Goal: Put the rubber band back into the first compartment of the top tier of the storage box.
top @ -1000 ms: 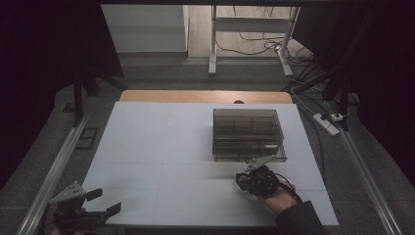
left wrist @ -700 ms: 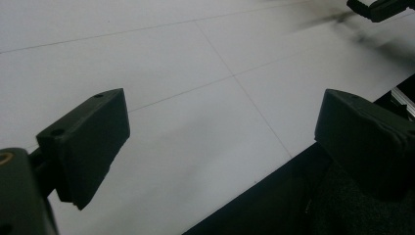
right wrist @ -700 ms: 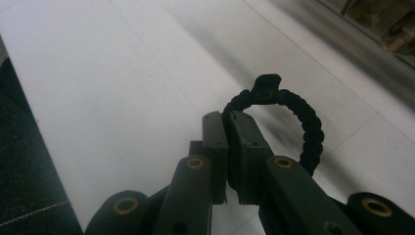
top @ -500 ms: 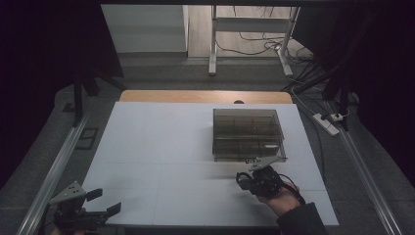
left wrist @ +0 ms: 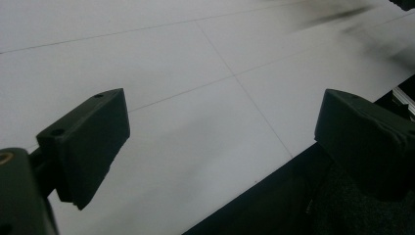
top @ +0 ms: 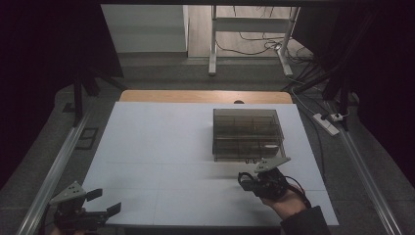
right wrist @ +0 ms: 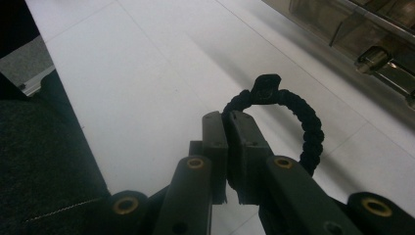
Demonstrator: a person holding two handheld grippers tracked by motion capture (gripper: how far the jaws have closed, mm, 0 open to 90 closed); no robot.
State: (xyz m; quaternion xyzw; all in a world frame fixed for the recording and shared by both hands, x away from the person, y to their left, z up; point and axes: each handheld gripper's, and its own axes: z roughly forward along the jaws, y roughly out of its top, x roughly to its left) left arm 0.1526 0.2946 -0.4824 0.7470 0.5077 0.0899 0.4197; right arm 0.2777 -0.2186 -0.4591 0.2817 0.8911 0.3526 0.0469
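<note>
Over the white tabletop (top: 161, 147) we see the right hand-held gripper (right wrist: 227, 128) clenched on a black braided bracelet (right wrist: 306, 125), its loop arching beyond the jaws.

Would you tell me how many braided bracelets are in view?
1: a black braided bracelet, pinched in the right gripper above the white table; others may be hidden inside the smoky box.

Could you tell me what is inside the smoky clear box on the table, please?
The box shows dividers forming several compartments, and they look mostly bare. One small pale item may lie near its front right, too dim to identify. The tinted lid hides finer detail.
</note>
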